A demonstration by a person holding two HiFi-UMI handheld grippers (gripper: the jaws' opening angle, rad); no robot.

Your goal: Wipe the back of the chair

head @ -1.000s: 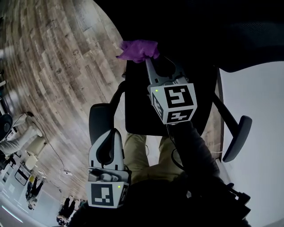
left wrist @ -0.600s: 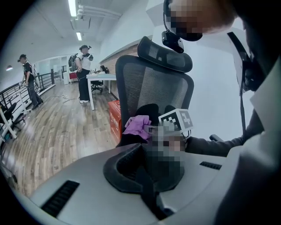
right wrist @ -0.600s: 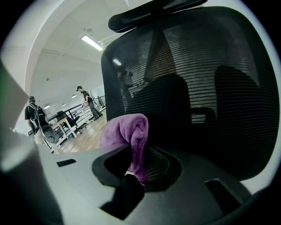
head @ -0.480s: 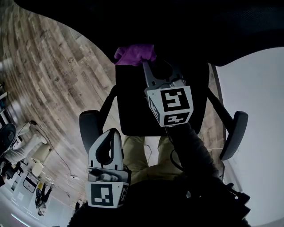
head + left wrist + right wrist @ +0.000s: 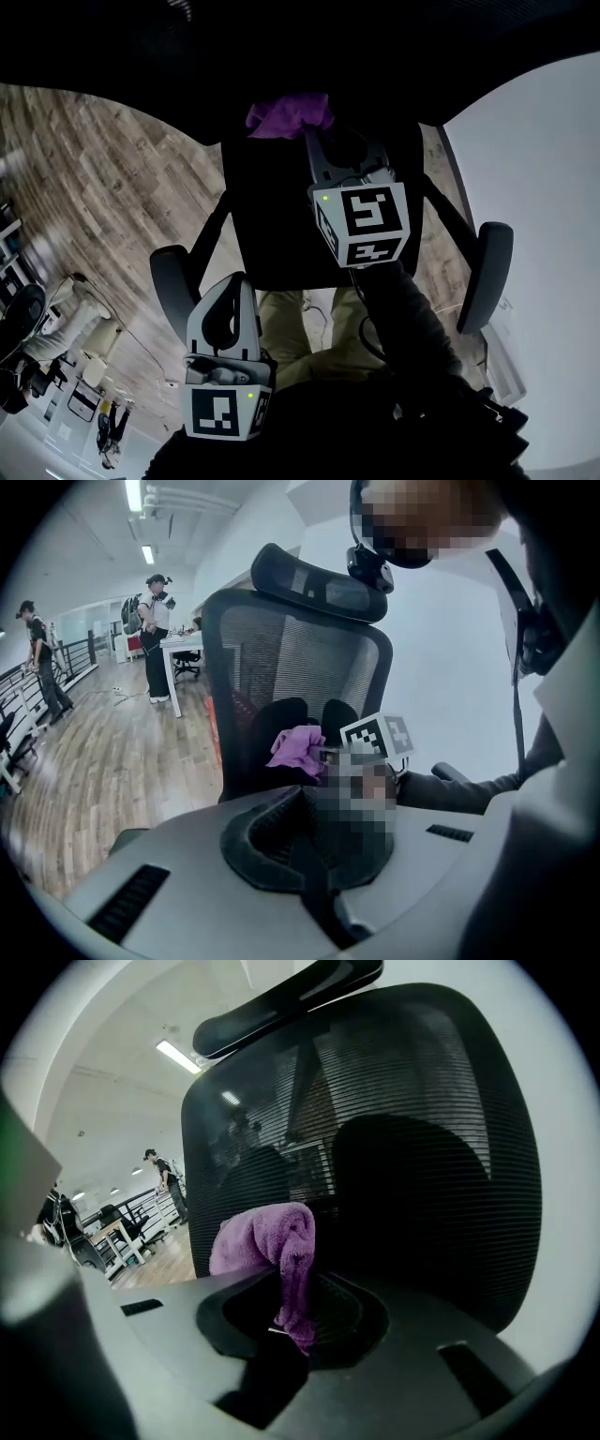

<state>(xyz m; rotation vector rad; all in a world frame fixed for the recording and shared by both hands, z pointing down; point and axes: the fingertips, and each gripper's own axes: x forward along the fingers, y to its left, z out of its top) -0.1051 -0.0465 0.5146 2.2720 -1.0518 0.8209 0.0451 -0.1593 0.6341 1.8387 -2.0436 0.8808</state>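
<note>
The black mesh chair back with its headrest stands upright in front of me; in the right gripper view the chair back fills the frame. My right gripper is shut on a purple cloth, holding it up against the mesh. A fold of the cloth hangs down between the jaws of the right gripper. My left gripper hangs lower, to the left and away from the chair, jaws together with nothing in them. From the left gripper I see the cloth beside the right gripper's marker cube.
The chair's armrests stick out on both sides of the seat. Wooden floor lies to the left, a white wall to the right. Two people stand by a desk far off.
The head view has tilted, so the chair back covers more of the top. The right gripper still holds the cloth on the mesh. The left gripper has barely moved.
</note>
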